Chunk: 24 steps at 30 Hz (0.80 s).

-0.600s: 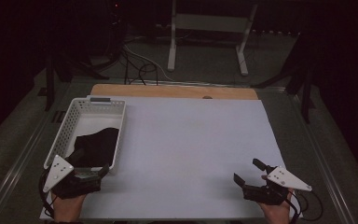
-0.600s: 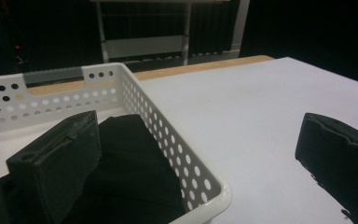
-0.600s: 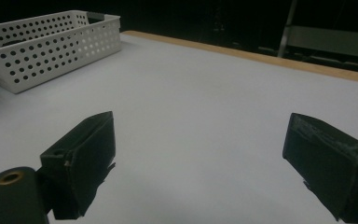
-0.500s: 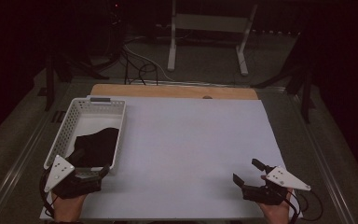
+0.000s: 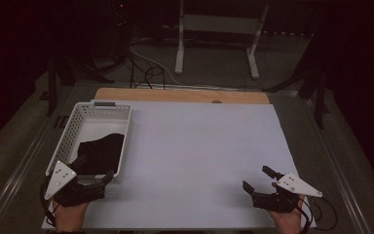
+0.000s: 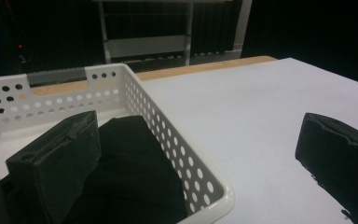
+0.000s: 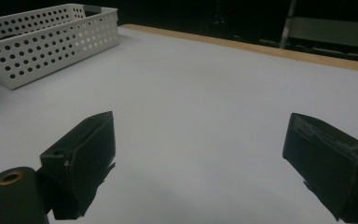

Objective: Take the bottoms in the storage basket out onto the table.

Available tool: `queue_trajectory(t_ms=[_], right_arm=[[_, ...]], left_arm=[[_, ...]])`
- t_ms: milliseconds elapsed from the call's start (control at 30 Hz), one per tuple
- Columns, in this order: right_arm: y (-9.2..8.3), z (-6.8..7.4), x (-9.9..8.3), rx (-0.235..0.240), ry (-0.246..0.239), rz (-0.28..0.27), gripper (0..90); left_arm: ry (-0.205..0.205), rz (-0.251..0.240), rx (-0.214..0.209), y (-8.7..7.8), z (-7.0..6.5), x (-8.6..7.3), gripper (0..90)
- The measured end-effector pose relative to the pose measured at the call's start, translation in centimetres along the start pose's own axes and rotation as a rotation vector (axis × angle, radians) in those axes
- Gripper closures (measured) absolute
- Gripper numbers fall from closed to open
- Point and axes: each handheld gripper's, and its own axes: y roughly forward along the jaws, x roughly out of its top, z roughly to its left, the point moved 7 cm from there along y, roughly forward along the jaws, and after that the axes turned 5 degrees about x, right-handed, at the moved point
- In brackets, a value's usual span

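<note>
From the high view, the left gripper (image 5: 96, 171) hovers at the near end of the white perforated basket (image 5: 68, 138) holding a black cloth (image 5: 100, 152); the right gripper (image 5: 259, 179) sits near the surface's (image 5: 199, 156) near-right edge, wide bare room between. In the left gripper view, jaws gape, straddling the basket's corner, empty. In the right gripper view, jaws are spread wide and empty.

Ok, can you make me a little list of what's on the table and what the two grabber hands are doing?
table: white sheet covering the table top, wooden edge at the far side
basket: white perforated plastic basket at the table's left
in basket: black folded cloth, lying in the near half
left gripper: left gripper at the basket's near end, jaws wide open, one jaw over the cloth, one outside the basket wall; nothing gripped
right gripper: right gripper at the near right, over bare sheet, jaws wide open, holding nothing
</note>
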Motion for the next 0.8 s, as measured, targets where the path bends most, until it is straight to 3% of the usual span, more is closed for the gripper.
queue_trajectory(t_ms=[333,467,800], right_arm=[[-0.1,0.0,0.1,0.001,0.002,-0.014,9.2],[0.1,-0.1,0.2,0.005,0.002,-0.017,9.2],[0.7,-0.4,0.5,0.021,-0.014,-0.014,9.2]], left_arm=[[0.012,0.005,-0.019,-0.3,0.2,1.4,1.1],[0.003,0.038,-0.037,-0.1,0.3,2.0,1.2],[0.042,0.089,-0.033,0.7,1.7,3.9,0.6]])
